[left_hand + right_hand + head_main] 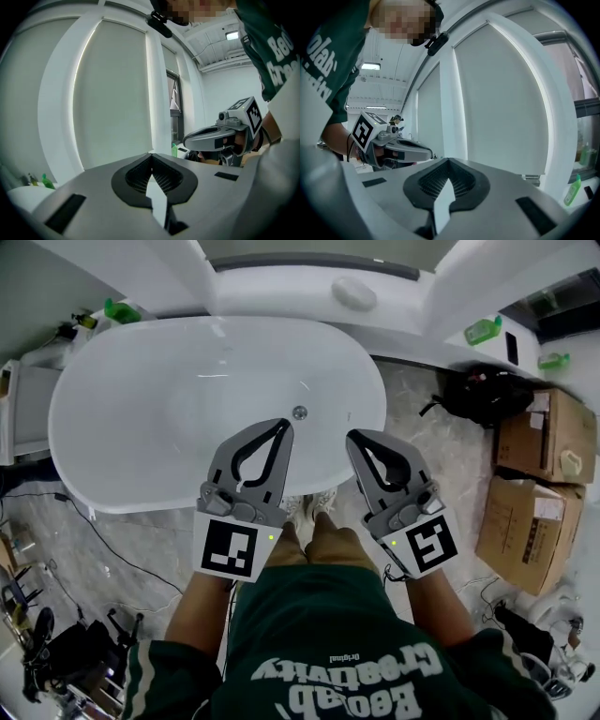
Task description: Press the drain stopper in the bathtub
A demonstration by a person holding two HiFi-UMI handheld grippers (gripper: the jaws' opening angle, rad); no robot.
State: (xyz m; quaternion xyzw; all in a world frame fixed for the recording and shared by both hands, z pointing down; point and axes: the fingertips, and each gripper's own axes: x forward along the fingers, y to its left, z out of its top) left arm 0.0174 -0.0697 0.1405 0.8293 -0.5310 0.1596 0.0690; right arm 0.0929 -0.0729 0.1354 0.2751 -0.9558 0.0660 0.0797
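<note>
Approach step: the left tool (283, 426) and right tool (354, 438), both closed and empty, hover over the bathtub (112, 427). Next, one tip should press squarely onto the drain stopper (299, 412).

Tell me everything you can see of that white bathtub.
The bathtub is white, glossy and oval, lying lengthways across the head view on a marbled floor. Its basin looks empty, with light reflected in it. A small round metal drain stopper sits in its bottom, right of centre. The left hand-held gripper and right hand-held gripper overlap its near rim in view; no contact shows.
</note>
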